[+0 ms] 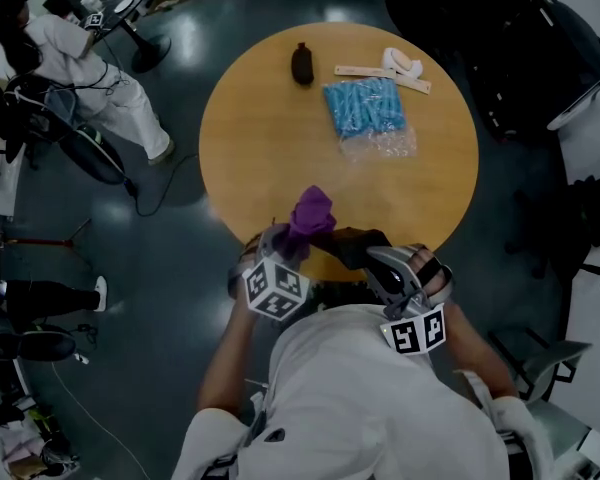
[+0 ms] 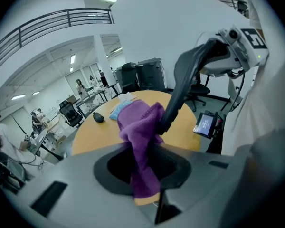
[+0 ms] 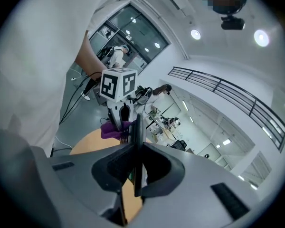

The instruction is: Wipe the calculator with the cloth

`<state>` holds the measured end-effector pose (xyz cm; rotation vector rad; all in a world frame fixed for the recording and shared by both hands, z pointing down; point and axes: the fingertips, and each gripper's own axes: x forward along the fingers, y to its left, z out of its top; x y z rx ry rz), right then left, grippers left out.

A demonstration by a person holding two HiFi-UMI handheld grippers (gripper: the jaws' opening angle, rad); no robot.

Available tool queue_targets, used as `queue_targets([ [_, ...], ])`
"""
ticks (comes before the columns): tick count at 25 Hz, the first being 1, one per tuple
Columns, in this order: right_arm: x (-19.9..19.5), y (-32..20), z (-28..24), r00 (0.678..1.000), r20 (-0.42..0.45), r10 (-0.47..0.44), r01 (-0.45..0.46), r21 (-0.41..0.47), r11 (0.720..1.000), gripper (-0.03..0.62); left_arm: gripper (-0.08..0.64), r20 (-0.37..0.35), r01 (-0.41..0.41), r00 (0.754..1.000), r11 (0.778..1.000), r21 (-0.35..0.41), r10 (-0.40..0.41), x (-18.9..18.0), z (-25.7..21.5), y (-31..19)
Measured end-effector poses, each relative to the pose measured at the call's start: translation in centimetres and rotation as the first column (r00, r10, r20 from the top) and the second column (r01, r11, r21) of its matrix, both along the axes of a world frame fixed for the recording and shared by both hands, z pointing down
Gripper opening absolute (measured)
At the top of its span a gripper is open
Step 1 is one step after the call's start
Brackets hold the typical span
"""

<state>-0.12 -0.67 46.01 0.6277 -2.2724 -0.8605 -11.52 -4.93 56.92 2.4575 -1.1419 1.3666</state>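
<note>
Left tongs [image 2: 145,167] clamp a purple cloth [image 2: 138,122], its top touching the dark calculator [image 3: 137,137] pinched in right tongs [image 3: 135,167].

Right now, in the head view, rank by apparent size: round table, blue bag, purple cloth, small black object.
1. round table
2. blue bag
3. purple cloth, held nearer the camera, so unsure against the bag
4. small black object
</note>
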Motion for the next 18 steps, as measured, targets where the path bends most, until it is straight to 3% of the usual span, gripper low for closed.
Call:
queue_targets([
  [4, 0.2, -0.1, 0.4, 0.993, -0.109, -0.042, 0.052, 0.091, 0.995, 0.054, 0.086, 0.019, 0.044, 0.999, 0.999, -0.012, -0.044, -2.5, 1.0, -0.7],
  [8, 1.0, -1.3, 1.8, 0.976, -0.211, -0.045, 0.067, 0.099, 0.993, 0.054, 0.086, -0.089, 0.031, 0.996, 0.999, 0.035, -0.028, -2.5, -4.4, -1.2],
  [10, 1.2, -1.8, 2.4, 0.967, -0.253, -0.043, 0.069, 0.096, 0.993, 0.054, 0.086, -0.084, -0.049, 0.995, 0.995, 0.088, 0.056, -0.6, -7.8, -0.8],
  [13, 1.1, -2.2, 3.0, 0.96, -0.276, -0.052, 0.076, 0.076, 0.994, 0.054, 0.086, 0.023, -0.217, 0.976, 0.965, 0.144, 0.216, 3.7, -10.8, 0.8],
  [15, 0.7, -2.3, 3.2, 0.957, -0.282, -0.062, 0.085, 0.071, 0.994, 0.054, 0.086, 0.084, -0.314, 0.949, 0.939, 0.143, 0.304, 6.5, -11.4, 1.9],
  [18, 0.1, -2.3, 3.1, 0.954, -0.29, -0.074, 0.101, 0.079, 0.992, 0.054, 0.086, 0.139, -0.378, 0.922, 0.917, 0.125, 0.362, 8.7, -10.7, 2.4],
])
